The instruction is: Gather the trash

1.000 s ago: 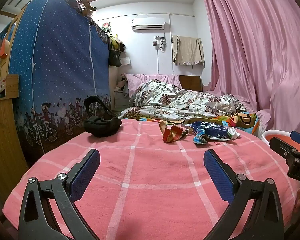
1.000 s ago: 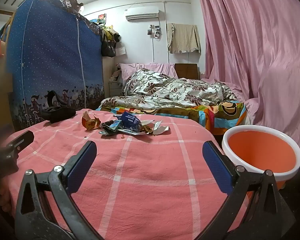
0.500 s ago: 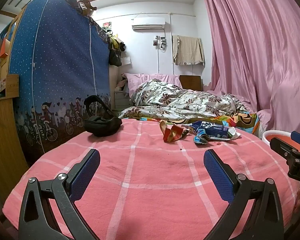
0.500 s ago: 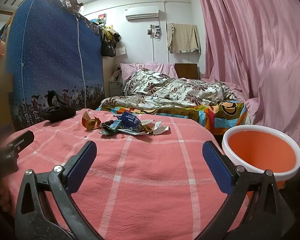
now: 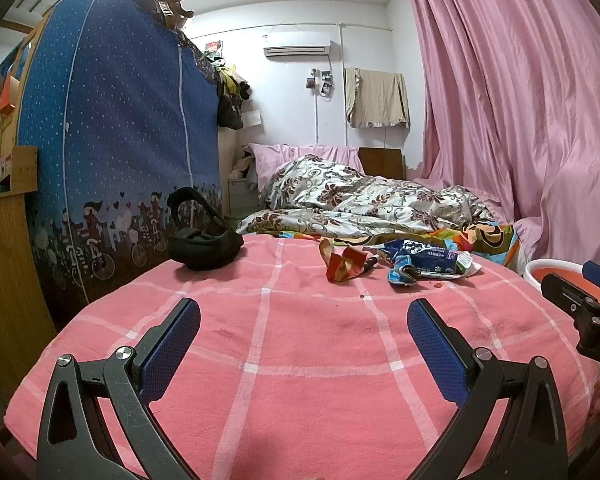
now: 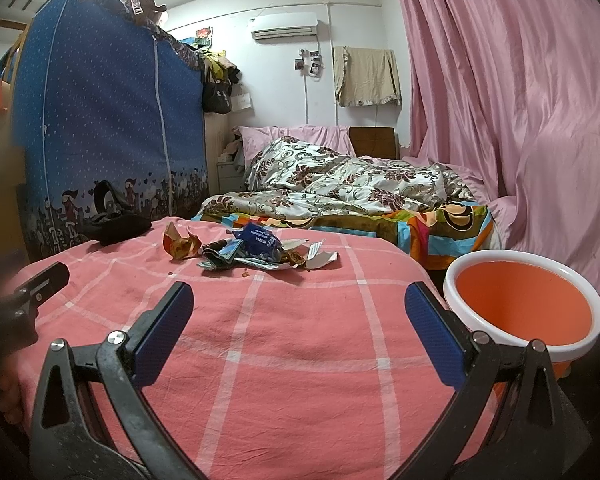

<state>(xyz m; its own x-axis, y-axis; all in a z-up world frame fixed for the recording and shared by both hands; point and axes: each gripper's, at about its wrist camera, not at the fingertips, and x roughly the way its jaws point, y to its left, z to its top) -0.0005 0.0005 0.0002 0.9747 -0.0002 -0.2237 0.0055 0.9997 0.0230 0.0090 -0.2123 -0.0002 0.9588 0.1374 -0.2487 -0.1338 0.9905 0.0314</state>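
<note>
1. I hold the left gripper and the right gripper low over the near end of the pink checked cloth. The fingers of both are spread wide and hold nothing.
2. The trash lies at the far end of the cloth, well apart from both grippers. Landmark: the blue wrapper.
3. Just left of the blue wrapper lies a crumpled red-orange wrapper. Just right of it lie torn white scraps. Small crumbs sit on the near side.
4. Handling, as I judge it: all pieces are thin film or paper, very light, limp and slippery. They will crush without damage but may slide off the pads.
5. Grasp advice: I would pinch a raised crease or bunched fold, not a flat edge lying on the cloth.
6. The orange bucket stands off the cloth, right of the blue wrapper and nearer to me. I take it for the bin.
7. A black pouch lies far left of the wrapper; probably not trash.
8. Hard to make out: how many pieces overlap in the pile, and what lies beneath the blue wrapper. The crumbs look too small to pinch.
</note>
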